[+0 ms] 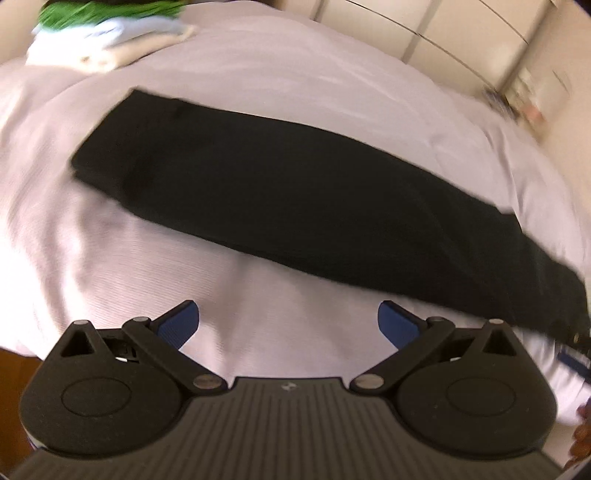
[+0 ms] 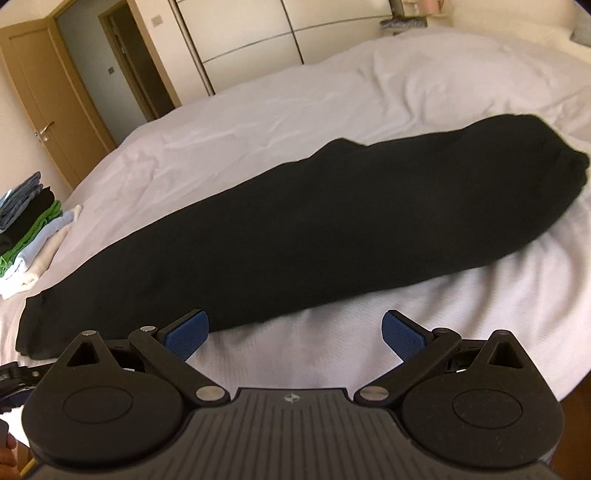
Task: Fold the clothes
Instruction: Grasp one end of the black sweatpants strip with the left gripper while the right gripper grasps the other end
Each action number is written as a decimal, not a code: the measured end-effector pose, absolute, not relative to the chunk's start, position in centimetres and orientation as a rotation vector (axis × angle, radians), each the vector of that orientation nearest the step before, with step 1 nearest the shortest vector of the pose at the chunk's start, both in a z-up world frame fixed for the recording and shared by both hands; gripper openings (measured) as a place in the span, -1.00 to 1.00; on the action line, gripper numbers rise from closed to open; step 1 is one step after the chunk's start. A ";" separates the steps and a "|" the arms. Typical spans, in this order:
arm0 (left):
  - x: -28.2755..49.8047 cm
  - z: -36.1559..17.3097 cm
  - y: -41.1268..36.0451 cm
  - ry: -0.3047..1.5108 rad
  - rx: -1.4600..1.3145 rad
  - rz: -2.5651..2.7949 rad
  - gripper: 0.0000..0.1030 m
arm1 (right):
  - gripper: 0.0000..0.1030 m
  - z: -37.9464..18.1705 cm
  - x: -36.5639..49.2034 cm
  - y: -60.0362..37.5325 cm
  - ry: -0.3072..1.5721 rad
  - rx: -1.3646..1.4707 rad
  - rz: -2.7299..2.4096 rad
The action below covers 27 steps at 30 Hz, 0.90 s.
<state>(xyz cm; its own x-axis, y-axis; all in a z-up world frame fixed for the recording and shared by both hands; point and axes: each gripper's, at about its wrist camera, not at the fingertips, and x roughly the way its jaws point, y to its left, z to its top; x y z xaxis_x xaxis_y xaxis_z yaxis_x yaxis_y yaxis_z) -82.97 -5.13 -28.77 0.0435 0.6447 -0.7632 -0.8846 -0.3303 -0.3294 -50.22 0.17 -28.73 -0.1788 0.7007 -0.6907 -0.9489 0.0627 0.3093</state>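
A long black garment (image 1: 295, 199) lies flat on the white bed sheet (image 1: 258, 85), folded into a narrow strip. It also shows in the right wrist view (image 2: 314, 229), running from lower left to upper right. My left gripper (image 1: 288, 326) is open and empty, just short of the garment's near edge. My right gripper (image 2: 295, 332) is open and empty, its left blue pad (image 2: 186, 334) close to the garment's near edge. The left view is motion-blurred.
A stack of folded clothes (image 2: 27, 229), grey, black, green, light blue and white, sits on the bed at the left; it also shows in the left wrist view (image 1: 107, 33). Wardrobe doors (image 2: 258, 33) and a wooden door (image 2: 40, 110) stand behind the bed.
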 end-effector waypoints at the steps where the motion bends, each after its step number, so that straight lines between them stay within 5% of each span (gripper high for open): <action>1: -84.2 -29.0 -5.3 0.268 -1.088 1.611 0.98 | 1.00 -28.9 -50.3 0.6 0.887 -0.367 1.532; 19: -95.4 -33.3 -6.5 -0.380 -1.229 1.717 0.94 | 1.00 -30.8 -49.4 4.1 0.969 -0.332 1.496; 20: -95.2 -33.2 -6.4 -0.389 -1.214 1.725 0.92 | 1.00 -30.9 -49.3 4.2 0.972 -0.332 1.495; 22: -95.0 -33.1 -6.0 -0.404 -1.198 1.732 0.36 | 1.00 -30.9 -49.0 4.2 0.977 -0.330 1.494; 27: -95.5 -33.3 -5.4 -0.426 -1.227 1.716 0.39 | 1.00 -30.8 -48.3 4.0 0.984 -0.316 1.496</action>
